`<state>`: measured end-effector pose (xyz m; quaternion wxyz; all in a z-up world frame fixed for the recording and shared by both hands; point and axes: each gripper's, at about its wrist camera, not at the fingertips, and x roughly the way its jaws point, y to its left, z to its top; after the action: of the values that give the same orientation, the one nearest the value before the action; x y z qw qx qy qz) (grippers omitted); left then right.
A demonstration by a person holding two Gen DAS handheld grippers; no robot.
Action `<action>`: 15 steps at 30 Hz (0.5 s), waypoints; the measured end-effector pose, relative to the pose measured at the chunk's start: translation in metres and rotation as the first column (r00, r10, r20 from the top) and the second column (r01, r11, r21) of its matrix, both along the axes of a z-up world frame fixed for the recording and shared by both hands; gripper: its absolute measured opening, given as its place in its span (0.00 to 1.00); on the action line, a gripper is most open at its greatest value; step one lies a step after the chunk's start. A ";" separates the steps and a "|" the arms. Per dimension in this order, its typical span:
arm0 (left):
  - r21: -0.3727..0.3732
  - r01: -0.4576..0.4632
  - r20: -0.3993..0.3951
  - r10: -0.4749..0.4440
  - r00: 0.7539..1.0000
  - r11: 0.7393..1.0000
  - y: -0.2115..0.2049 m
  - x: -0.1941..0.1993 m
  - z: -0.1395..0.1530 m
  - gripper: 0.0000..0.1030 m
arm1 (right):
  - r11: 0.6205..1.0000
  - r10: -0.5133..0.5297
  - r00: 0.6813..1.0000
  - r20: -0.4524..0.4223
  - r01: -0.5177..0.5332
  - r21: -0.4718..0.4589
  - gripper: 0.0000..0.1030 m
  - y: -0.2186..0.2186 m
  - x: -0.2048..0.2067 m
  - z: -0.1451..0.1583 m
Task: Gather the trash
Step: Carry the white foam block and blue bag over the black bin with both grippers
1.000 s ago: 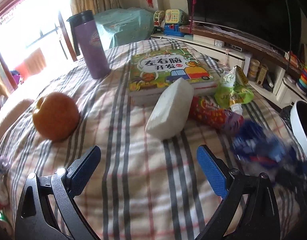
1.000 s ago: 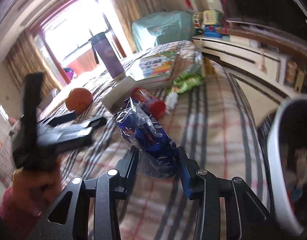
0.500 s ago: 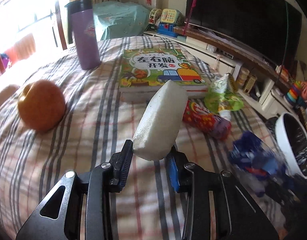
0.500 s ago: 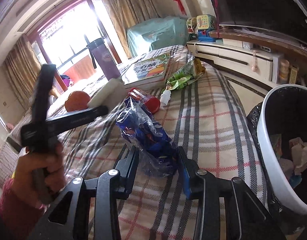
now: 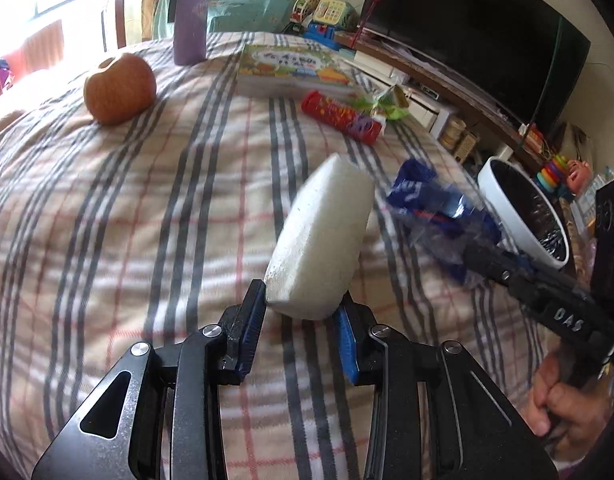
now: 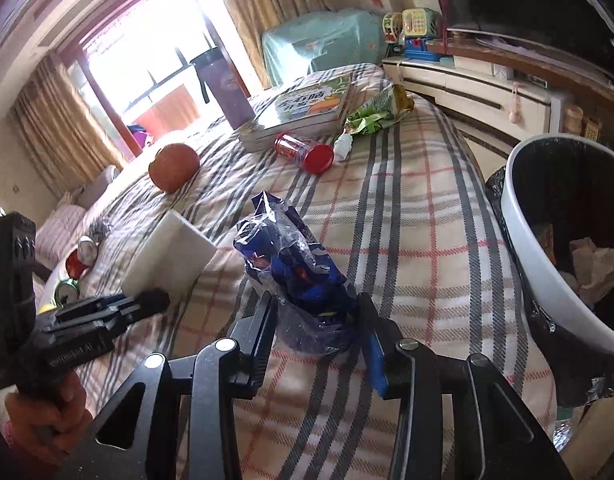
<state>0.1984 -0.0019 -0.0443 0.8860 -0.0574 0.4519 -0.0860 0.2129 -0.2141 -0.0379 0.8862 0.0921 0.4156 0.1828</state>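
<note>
My left gripper (image 5: 303, 304) is shut on a white foam block (image 5: 323, 240) and holds it tilted above the striped bedspread (image 5: 147, 208). In the right wrist view the same gripper (image 6: 147, 300) and block (image 6: 171, 252) show at the left. A crumpled blue plastic wrapper (image 6: 295, 264) stands between the fingers of my right gripper (image 6: 317, 316), whose jaws are opening; the pads still touch it. The left wrist view has that wrapper (image 5: 439, 208) beside the block. A white trash bin (image 6: 519, 248) with a black liner and paper inside stands off the bed's right edge.
On the bed lie a red tube (image 6: 305, 152), a green wrapper (image 6: 371, 114), a small white bottle (image 6: 343, 146), an orange fruit (image 6: 173, 166), a picture book (image 6: 303, 108) and a purple flask (image 6: 223, 88). Cans (image 6: 77, 264) sit at the far left. A TV cabinet (image 6: 487, 88) runs behind.
My left gripper closed on the white foam block, lifted it off the bed and carried it right, toward the bin. The right gripper kept the blue wrapper and hardly moved.
</note>
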 end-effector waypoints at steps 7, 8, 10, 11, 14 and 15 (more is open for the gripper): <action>0.000 -0.067 0.026 0.067 0.997 0.998 0.007 -0.001 -0.006 0.36 | 1.000 -0.013 0.999 0.045 0.013 0.002 0.81 -0.002 0.003 0.005; 0.002 -0.072 0.029 0.072 0.997 0.997 0.008 -0.001 -0.006 0.38 | 1.000 -0.011 0.999 0.047 0.011 0.000 0.81 -0.001 0.005 0.005; -0.002 -0.081 0.043 0.081 0.996 0.997 0.007 -0.002 -0.006 0.43 | 1.000 -0.003 0.999 0.053 0.002 0.004 0.81 0.001 0.009 0.005; -0.006 -0.085 0.046 0.085 0.995 0.996 0.007 -0.001 -0.006 0.46 | 1.000 0.006 0.998 0.058 -0.007 0.010 0.81 0.003 0.010 0.005; -0.017 -0.099 0.078 0.100 0.992 0.995 0.005 0.000 -0.004 0.46 | 1.000 0.022 0.997 0.078 -0.022 0.000 0.76 0.008 0.008 0.002; -0.018 -0.100 0.078 0.101 0.992 0.995 0.005 0.002 -0.005 0.44 | 1.000 0.020 0.996 0.082 -0.019 -0.010 0.60 0.009 0.007 0.001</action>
<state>0.2003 0.0029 -0.0489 0.9060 -0.0827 0.4125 -0.0465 0.2198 -0.2047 -0.0371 0.9011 0.0763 0.3807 0.1933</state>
